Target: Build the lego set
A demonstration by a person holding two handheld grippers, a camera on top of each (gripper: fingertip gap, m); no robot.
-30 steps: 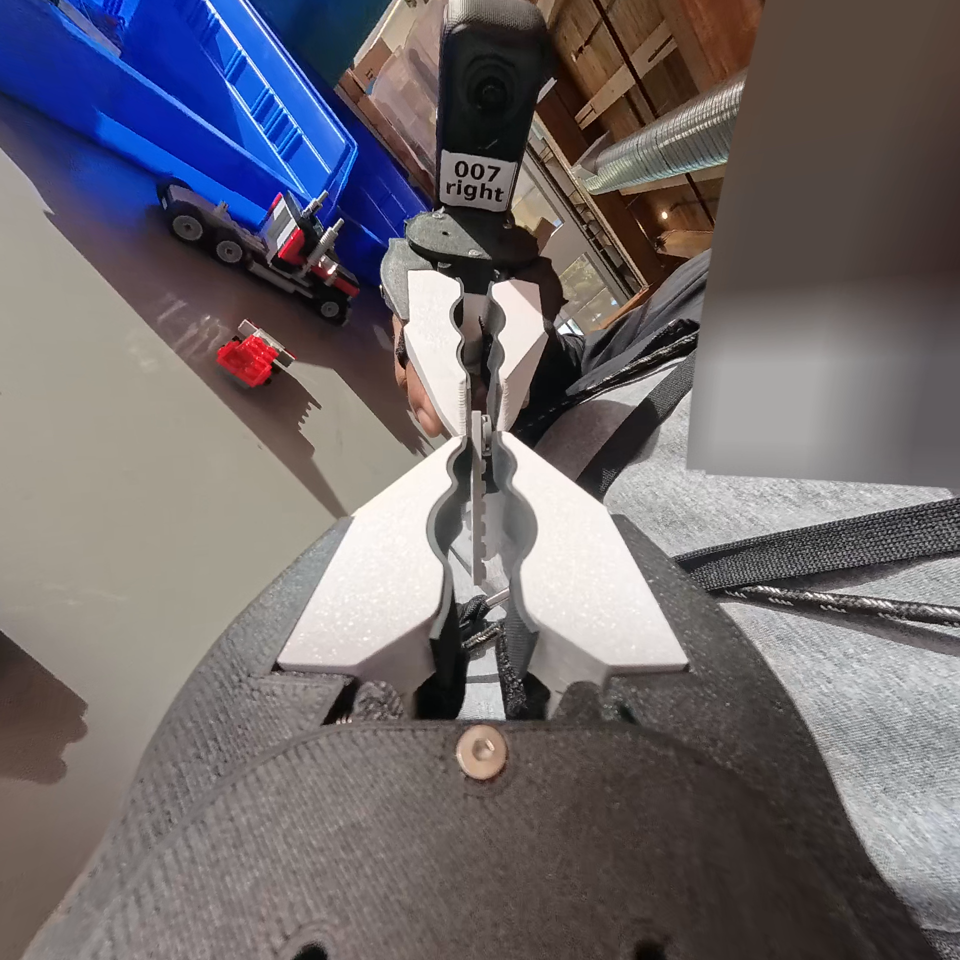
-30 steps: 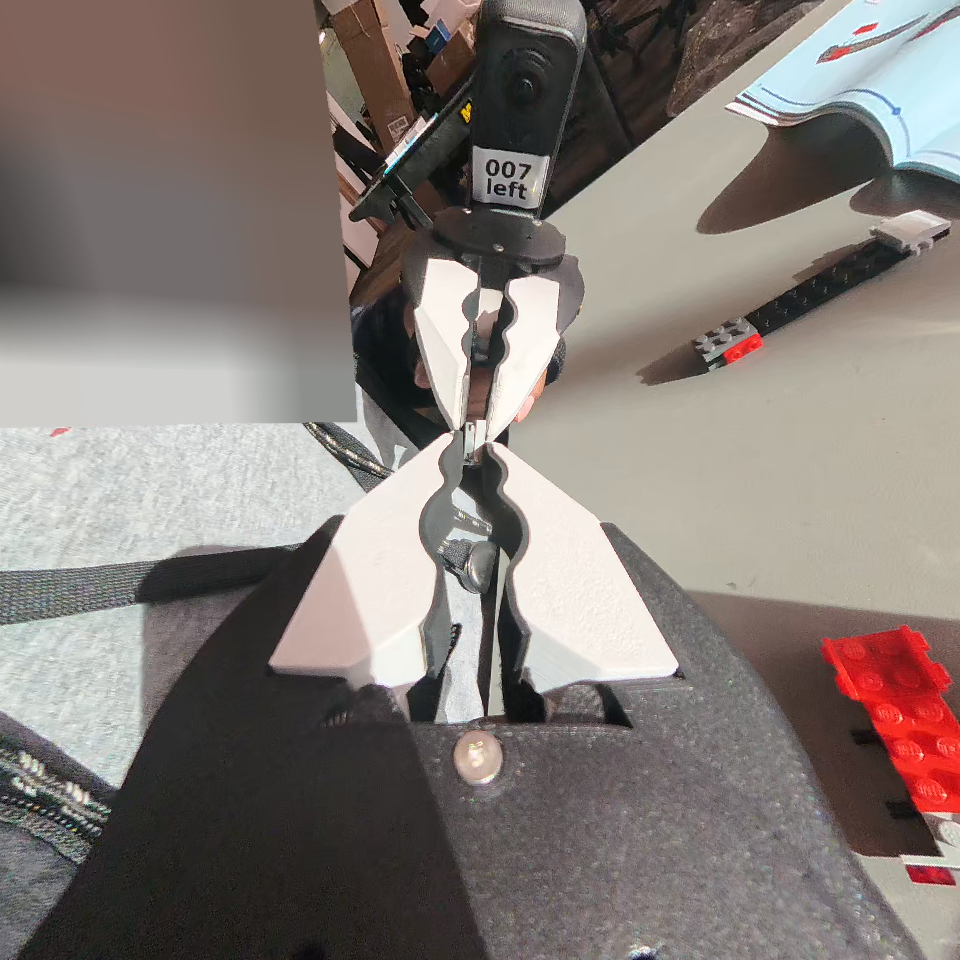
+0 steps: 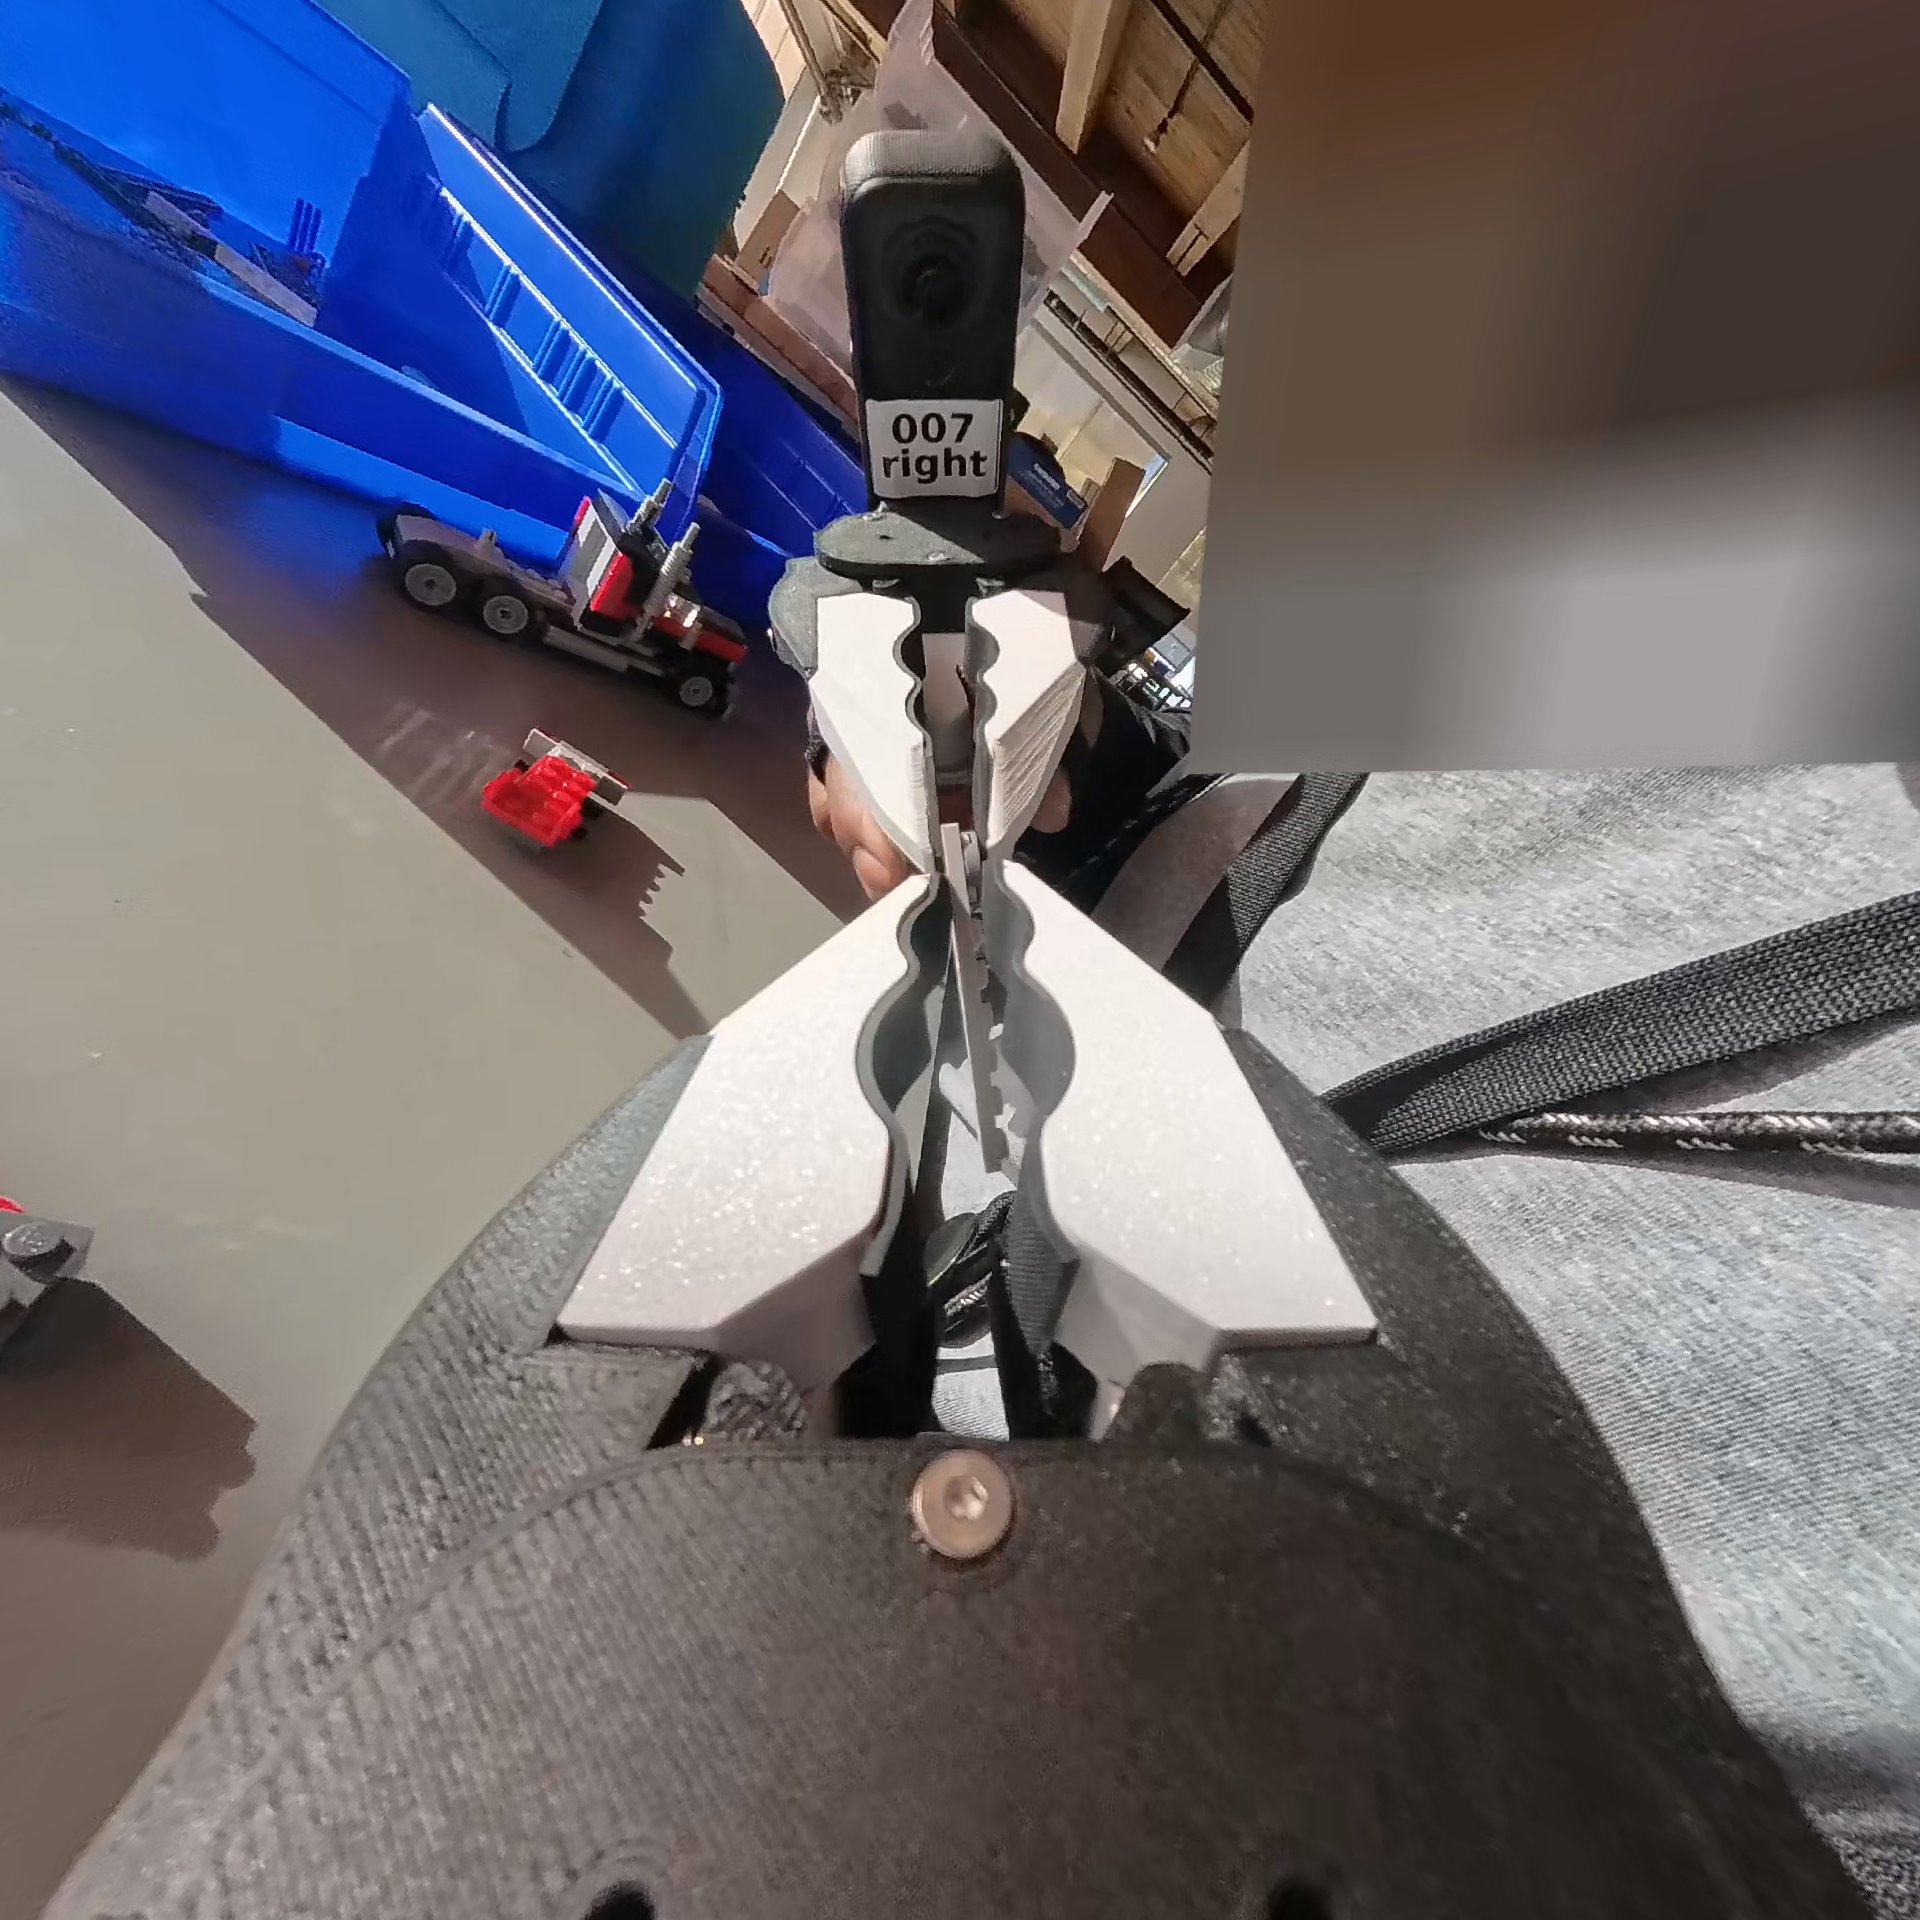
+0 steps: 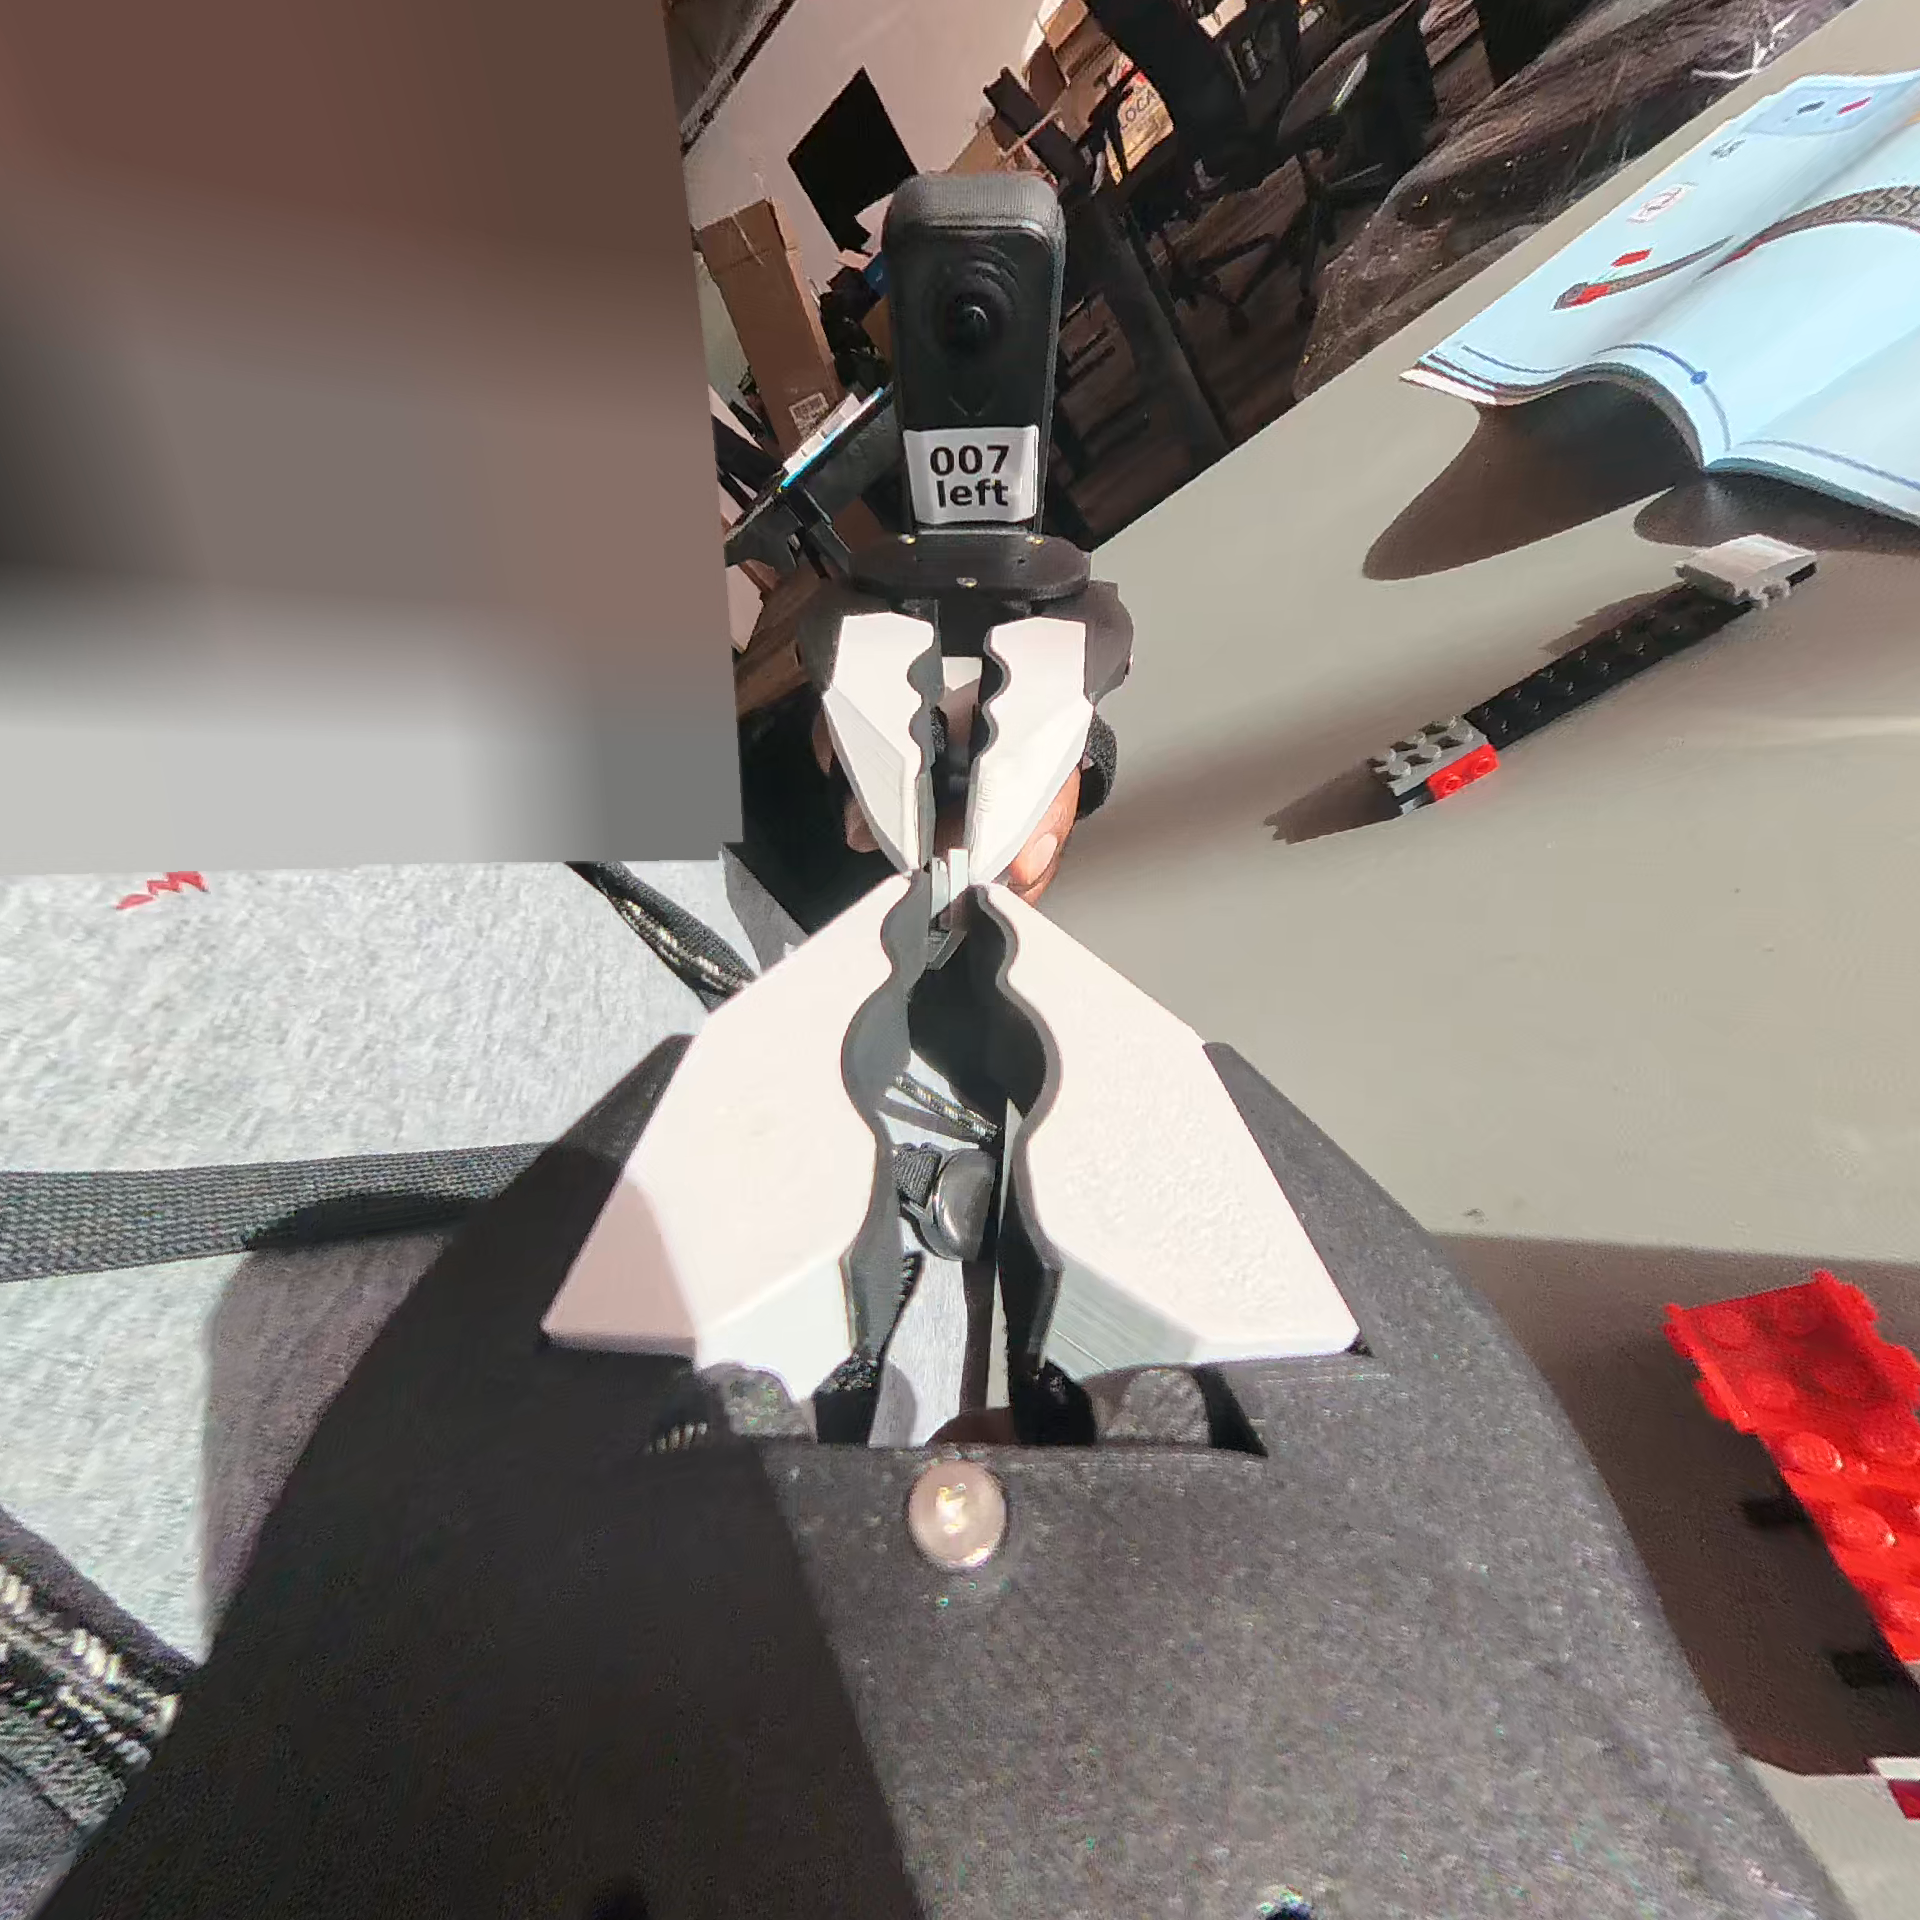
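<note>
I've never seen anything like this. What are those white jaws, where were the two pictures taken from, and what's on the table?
There is no robot here. A person holds a hand-held gripper in each hand, and each one has a camera looking along its two white fingers. One picture looks out from the left gripper, the other from the right gripper, so each view shows the other gripper facing it. Both are shut, tip to tip, on a grey Lego part. I cannot tell if it is one piece or two. On the table lie a Lego truck, a blue bin, a booklet, a black strip and red plates.
</note>
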